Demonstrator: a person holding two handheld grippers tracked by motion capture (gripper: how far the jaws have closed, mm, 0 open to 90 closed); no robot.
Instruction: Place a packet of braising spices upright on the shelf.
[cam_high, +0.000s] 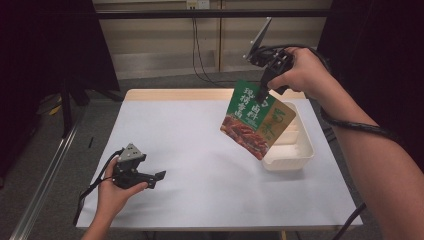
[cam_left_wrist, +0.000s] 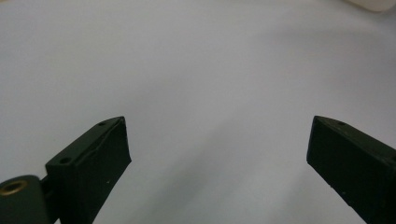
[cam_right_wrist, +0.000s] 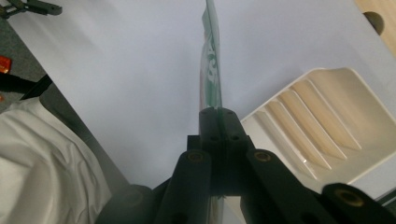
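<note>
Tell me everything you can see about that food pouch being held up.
The pouch is a flat, glossy packet, green at the top with white characters, a photo of reddish-brown food below and a tan panel on one side. It hangs tilted in the air, above the near left corner of the white tray, pinched at its top edge by the right claw.

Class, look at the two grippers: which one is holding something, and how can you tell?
The right gripper: its jaws are shut on the top edge of the green sauce packet, hanging above the white tray. The left gripper stands open over bare table.
</note>
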